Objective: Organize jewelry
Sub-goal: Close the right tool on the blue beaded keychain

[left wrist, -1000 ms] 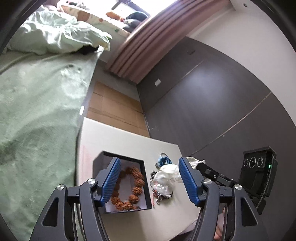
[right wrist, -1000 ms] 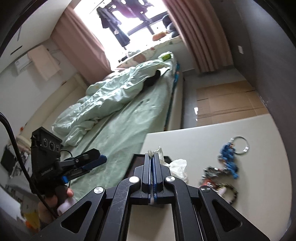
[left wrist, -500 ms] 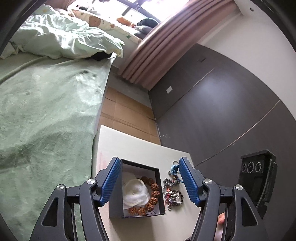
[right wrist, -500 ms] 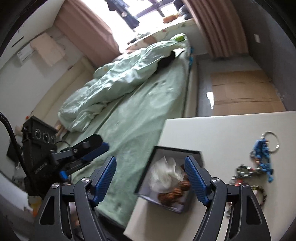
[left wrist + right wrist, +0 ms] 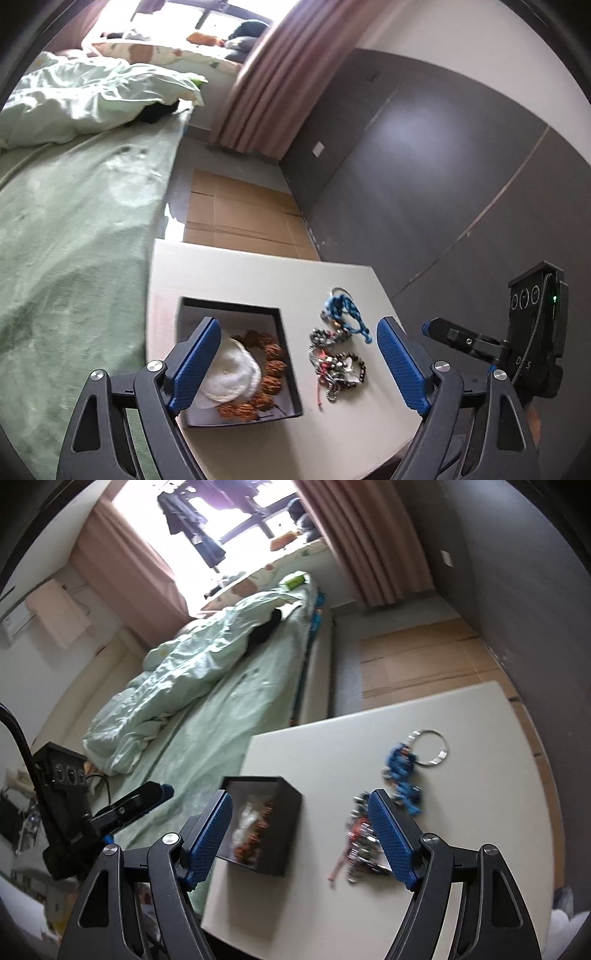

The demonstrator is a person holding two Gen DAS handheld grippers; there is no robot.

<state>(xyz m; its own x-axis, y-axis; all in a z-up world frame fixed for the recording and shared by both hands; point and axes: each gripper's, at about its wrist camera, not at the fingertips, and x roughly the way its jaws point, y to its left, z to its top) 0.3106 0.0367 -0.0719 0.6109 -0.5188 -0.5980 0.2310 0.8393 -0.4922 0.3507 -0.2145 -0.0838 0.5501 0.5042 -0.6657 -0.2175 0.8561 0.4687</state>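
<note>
Both claws over the white table (image 5: 258,273), angled down at it.

Left claw (image 5: 295,365): jaws wide apart and just opened further; nothing gripped. Between the blue pads (image 5: 195,362) in that view lie part of the box and the loose jewelry, but the pads touch neither.

Right claw (image 5: 301,834): jaws wide apart, having just opened; nothing held. Its left pad (image 5: 208,834) sits in front of the box's near corner in the picture; contact cannot be told.

Box (image 5: 236,358): black, square, open top, near the table edge on the bed side. Inside: a ring of brown knobbly beads (image 5: 271,369) along the right and near walls, and a crumpled white wad (image 5: 231,373) lying over the left part of the ring.

Loose jewelry, on the table right of the box and apart from it:
- Blue cord piece (image 5: 347,314) with a metal ring (image 5: 430,747) at its far end, farthest from me.
- Tangle (image 5: 338,365) of silver, dark-beaded and reddish pieces, nearer, just touching the blue cord's tail. Single items in it cannot be separated. A thin red strand (image 5: 318,395) trails from it toward me.

Surroundings: green bed (image 5: 66,229) along the table's left side, rumpled quilt (image 5: 177,686) at the far end, pink curtain (image 5: 266,85), dark wall panel (image 5: 424,177) to the right, cardboard (image 5: 236,218) on the floor beyond the table. Each view shows the other claw's body at the frame edge.
</note>
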